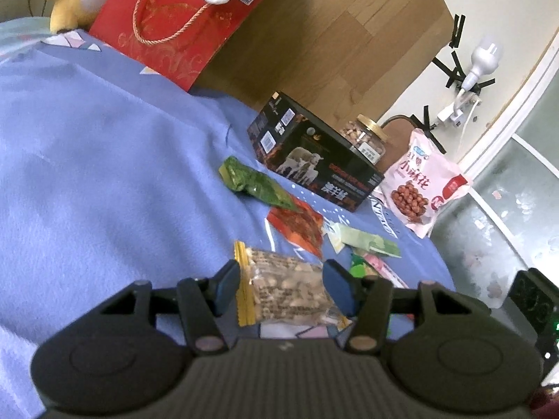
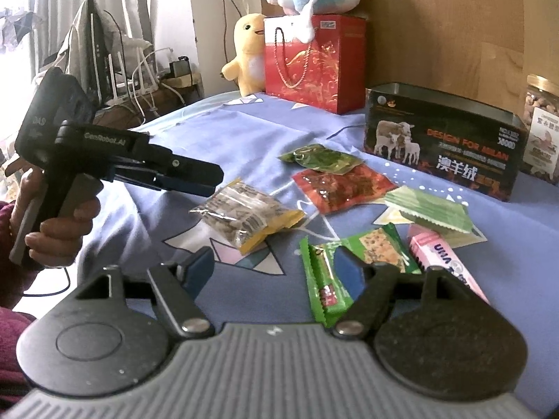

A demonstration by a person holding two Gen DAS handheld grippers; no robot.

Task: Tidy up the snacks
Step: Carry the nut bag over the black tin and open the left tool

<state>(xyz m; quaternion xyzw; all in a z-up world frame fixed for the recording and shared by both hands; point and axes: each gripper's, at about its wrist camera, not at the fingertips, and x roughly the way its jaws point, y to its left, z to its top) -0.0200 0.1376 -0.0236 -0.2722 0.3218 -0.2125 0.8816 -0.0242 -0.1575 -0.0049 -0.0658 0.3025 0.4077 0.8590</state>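
A clear snack packet with yellow ends (image 1: 283, 288) (image 2: 244, 214) lies on the blue bedsheet (image 1: 104, 160) between the open jaws of my left gripper (image 1: 284, 288), which also shows in the right wrist view (image 2: 195, 183) just above the packet. My right gripper (image 2: 276, 269) is open and empty over the sheet, its right finger beside a green packet (image 2: 325, 279). A dark green packet (image 1: 251, 181) (image 2: 321, 157), a red packet (image 1: 297, 225) (image 2: 342, 185), a pale green packet (image 2: 429, 209) and a pink packet (image 2: 443, 262) lie around. An open black tin box (image 1: 314, 160) (image 2: 443, 143) stands behind them.
A red gift bag (image 2: 314, 63) with plush toys (image 2: 248, 52) stands at the bed's back. A jar of nuts (image 1: 367, 136) and a pink peanut bag (image 1: 422, 185) sit beside the box. A wooden headboard (image 1: 332, 35) is behind.
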